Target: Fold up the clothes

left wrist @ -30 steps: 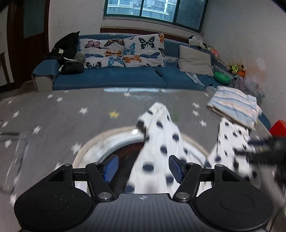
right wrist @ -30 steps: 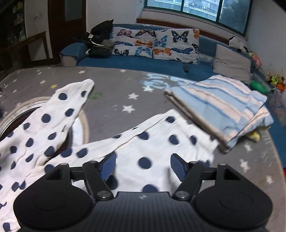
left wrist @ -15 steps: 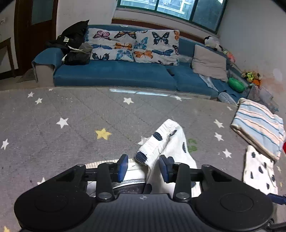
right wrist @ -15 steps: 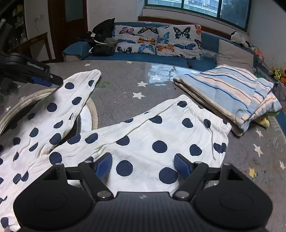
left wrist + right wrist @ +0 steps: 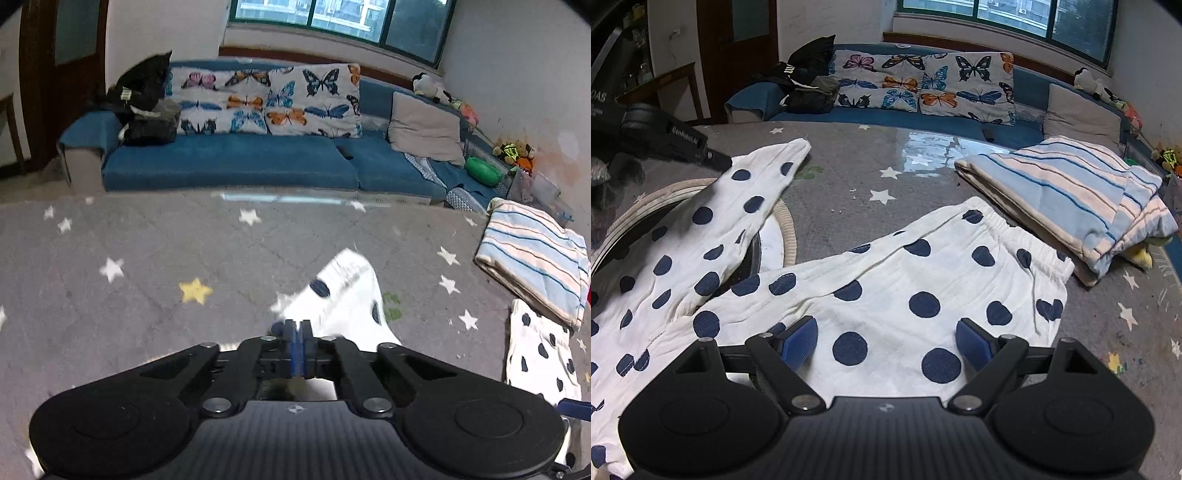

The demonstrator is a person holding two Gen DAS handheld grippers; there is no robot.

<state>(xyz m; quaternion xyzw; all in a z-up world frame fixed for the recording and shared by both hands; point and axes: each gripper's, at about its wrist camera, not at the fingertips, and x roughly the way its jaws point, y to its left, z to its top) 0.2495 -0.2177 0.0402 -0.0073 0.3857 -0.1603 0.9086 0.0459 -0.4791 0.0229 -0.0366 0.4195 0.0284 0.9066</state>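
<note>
A grey star-printed table cover (image 5: 849, 162) spreads wide, with bare room toward its far edge, where a blue sofa (image 5: 229, 162) with butterfly cushions (image 5: 923, 85) runs along the wall. A folded blue-and-cream striped blanket (image 5: 1071, 195) sits near the right edge.

The white polka-dot trousers (image 5: 886, 280) lie flat across the cover. Their elastic waistband points right, just beside the blanket, and the long axis runs leftward. One leg angles up and away to the far left, draped over a round rimmed opening (image 5: 783, 229). The fabric is soft, crinkled cotton with navy dots.

The left gripper (image 5: 296, 330) has its blue pads pressed together, pinching the edge of that far leg, whose cuff lies just ahead of it. The right gripper (image 5: 886, 343) hovers low over the seat of the trousers with its blue pads spread wide, holding nothing.
</note>
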